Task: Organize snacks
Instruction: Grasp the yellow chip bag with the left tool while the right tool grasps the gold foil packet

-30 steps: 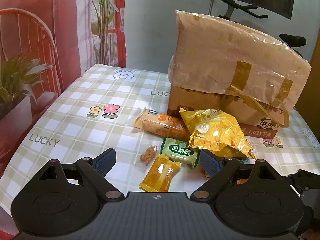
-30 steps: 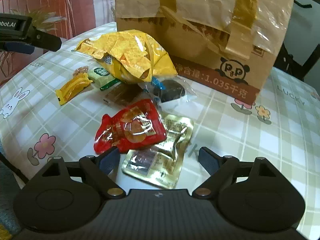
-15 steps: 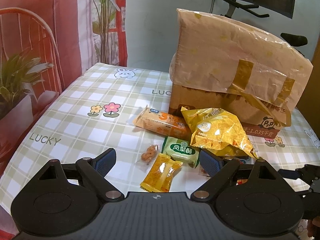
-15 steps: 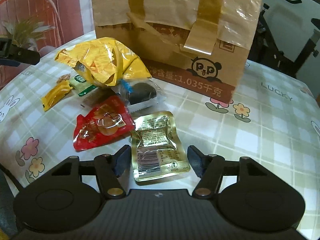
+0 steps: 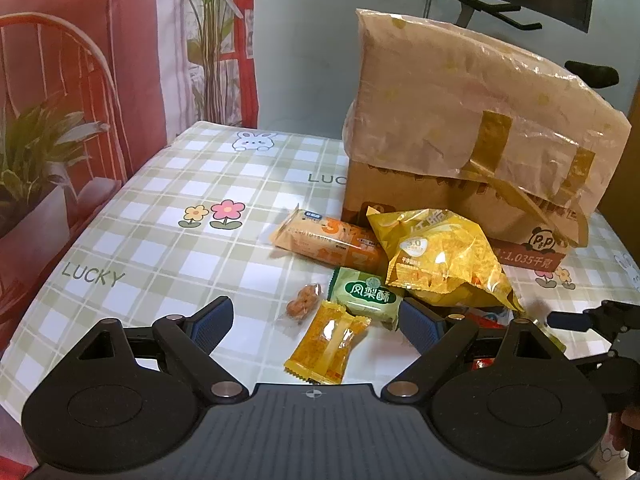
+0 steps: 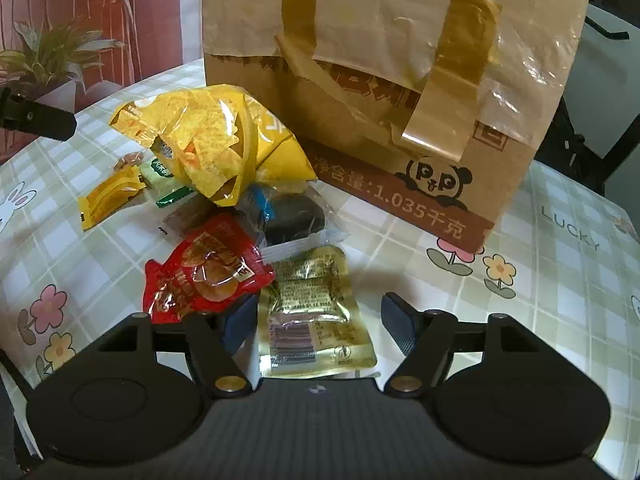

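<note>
The right gripper (image 6: 318,320) hangs low over the gold packet (image 6: 312,312), which lies flat on the tabletop (image 6: 560,280) near the front of the cardboard box (image 6: 400,100); its fingers (image 6: 396,330) have just been opening a little and stand about half open, astride the packet, the right one clear of it, the left close beside its edge, so nothing is gripped yet; the red packet (image 6: 204,276) overlaps the left finger, so I would centre on the gold one alone, press down to the foil, then close gently; it looks slippery. The left gripper (image 5: 316,318) is wide open and empty above the small yellow packet (image 5: 326,344).
</note>
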The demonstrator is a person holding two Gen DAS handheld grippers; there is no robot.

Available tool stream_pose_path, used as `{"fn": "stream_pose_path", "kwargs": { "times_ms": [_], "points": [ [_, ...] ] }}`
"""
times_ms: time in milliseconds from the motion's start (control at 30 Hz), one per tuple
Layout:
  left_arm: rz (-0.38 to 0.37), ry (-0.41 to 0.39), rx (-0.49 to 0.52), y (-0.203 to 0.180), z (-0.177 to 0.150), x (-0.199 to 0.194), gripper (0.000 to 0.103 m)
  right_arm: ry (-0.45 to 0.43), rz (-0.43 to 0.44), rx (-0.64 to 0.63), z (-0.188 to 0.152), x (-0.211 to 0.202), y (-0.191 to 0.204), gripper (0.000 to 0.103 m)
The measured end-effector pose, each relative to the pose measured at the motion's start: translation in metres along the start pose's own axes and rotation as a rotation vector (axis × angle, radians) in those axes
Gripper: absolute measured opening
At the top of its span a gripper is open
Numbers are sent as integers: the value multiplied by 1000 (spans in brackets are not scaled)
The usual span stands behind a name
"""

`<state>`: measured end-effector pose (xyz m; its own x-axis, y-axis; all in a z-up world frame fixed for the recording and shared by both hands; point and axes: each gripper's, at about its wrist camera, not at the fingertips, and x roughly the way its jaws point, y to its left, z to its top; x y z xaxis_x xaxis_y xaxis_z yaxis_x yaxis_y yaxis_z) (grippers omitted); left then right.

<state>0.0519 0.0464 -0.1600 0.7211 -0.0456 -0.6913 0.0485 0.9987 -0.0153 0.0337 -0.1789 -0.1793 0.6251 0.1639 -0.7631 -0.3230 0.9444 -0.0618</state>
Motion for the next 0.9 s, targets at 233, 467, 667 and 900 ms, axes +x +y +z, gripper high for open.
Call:
{"fn": "stream_pose_path", "kwargs": {
  "times_ms": [233, 467, 667, 900],
  "points": [
    [-5, 0, 5, -1, 0, 0, 91, -18, 28, 63, -1, 8, -6, 68],
    [-51, -21, 13, -12, 10, 2, 91, -37, 24, 102, -10, -4, -7, 56],
    [-123, -29, 53, -40, 30, 21, 91, -47, -12, 170, -16, -13, -21, 52],
    [-124, 36, 17, -63, 40, 61, 91, -57, -22, 198, -20, -15, -25, 52]
  ]
}}
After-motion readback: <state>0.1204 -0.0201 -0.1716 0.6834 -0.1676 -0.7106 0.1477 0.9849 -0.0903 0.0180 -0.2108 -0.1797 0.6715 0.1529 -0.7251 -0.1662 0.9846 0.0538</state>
